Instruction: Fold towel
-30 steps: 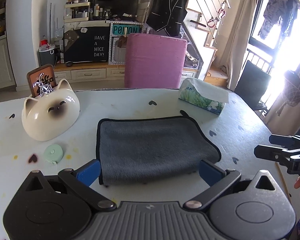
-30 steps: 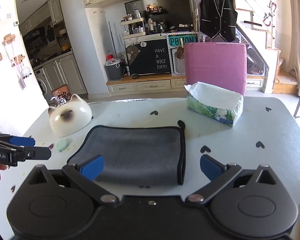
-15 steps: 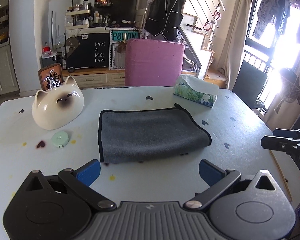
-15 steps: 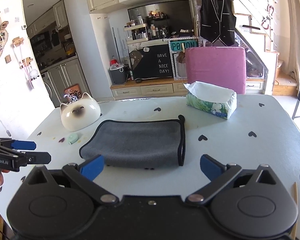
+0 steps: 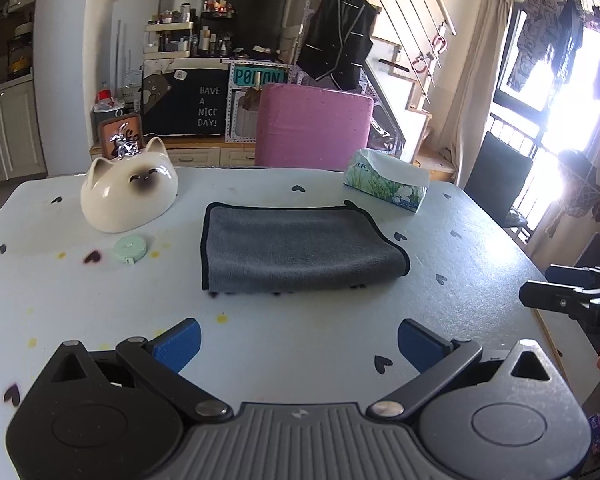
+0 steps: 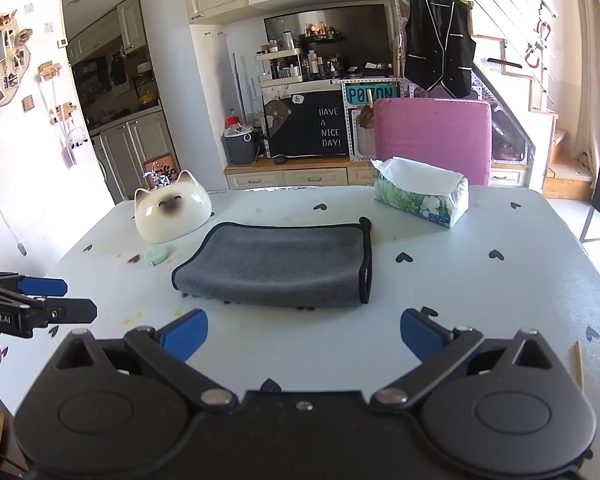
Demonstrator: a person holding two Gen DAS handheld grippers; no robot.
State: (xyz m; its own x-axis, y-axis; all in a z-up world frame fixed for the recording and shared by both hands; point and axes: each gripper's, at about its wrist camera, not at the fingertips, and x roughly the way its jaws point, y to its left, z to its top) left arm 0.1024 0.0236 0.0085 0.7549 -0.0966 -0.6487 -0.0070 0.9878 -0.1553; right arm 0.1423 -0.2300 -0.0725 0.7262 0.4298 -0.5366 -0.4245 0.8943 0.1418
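you're over a pale table (image 5: 100, 312) dotted with hearts, a pink chair (image 5: 314, 126) behind it. the folded grey towel (image 5: 296, 250) lies flat, well ahead of your left gripper (image 5: 299, 338) and right gripper (image 6: 304, 332), both spread wide, holding nothing.

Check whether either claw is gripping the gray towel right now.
No, the gray towel lies folded on the table, clear of both open claws.

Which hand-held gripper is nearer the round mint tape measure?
Left. The left hand-held gripper sits on the mint tape measure side; the right hand-held gripper is across the folded grey towel.
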